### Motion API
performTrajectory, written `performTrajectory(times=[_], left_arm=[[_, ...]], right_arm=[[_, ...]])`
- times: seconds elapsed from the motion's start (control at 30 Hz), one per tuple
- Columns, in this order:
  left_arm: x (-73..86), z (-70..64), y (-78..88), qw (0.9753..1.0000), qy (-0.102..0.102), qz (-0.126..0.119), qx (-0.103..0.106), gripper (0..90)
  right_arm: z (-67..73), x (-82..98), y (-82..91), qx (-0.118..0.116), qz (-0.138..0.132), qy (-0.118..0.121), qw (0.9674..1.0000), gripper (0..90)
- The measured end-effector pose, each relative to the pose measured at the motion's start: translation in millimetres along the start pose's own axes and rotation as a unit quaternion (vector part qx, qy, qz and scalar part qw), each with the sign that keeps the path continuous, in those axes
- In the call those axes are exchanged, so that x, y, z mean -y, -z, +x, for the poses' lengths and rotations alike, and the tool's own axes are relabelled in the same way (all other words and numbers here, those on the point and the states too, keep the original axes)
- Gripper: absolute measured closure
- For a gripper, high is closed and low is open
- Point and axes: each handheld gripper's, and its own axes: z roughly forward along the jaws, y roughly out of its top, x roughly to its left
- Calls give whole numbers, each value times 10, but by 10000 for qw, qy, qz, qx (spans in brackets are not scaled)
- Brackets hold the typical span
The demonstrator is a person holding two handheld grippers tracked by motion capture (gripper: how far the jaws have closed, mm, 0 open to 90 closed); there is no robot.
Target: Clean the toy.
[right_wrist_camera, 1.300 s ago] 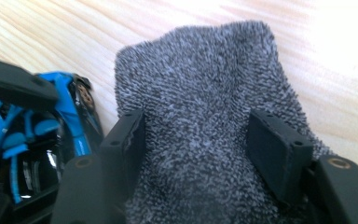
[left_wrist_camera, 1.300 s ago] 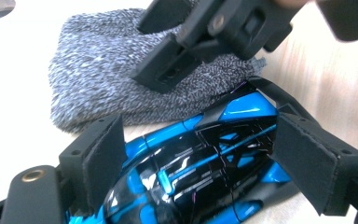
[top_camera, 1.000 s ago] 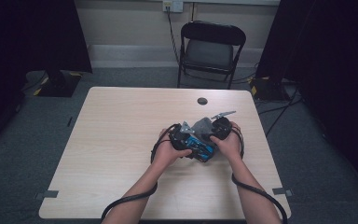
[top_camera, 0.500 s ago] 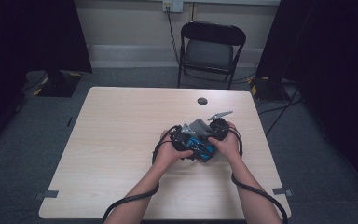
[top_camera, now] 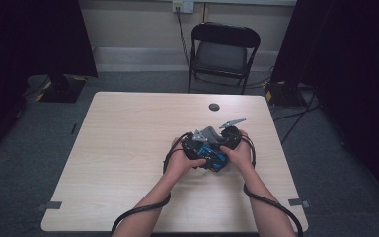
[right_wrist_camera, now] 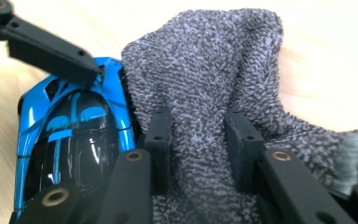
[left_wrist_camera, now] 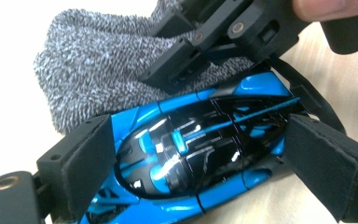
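No lettering, label, brand mark or number can be read anywhere — not on the blue and black toy car (left_wrist_camera: 200, 154), whose glossy shell carries only coloured stripes at the centre of the left gripper view, nor on the grey cloth (right_wrist_camera: 214, 84) in the upper middle of the right gripper view — nor on the table (top_camera: 128, 148).

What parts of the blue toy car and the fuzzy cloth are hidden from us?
- Blue toy car wheels: left gripper view, hidden under its body; nose cut by bottom edge.
- Car's far side: right gripper view, covered by grey cloth.
- High view: car too small, hands cover it.
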Motion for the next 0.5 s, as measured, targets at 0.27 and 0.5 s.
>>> performTrajectory(times=[0.27,0.5], left_arm=[[-14,-6,-23,10000,27,27,-23,92],[-11,-3,-21,10000,28,28,-22,92]], right_arm=[[-5,-4,-6,-93,18,99,9999,726],[-19,-28,20,-203,152,311,9992,754]])
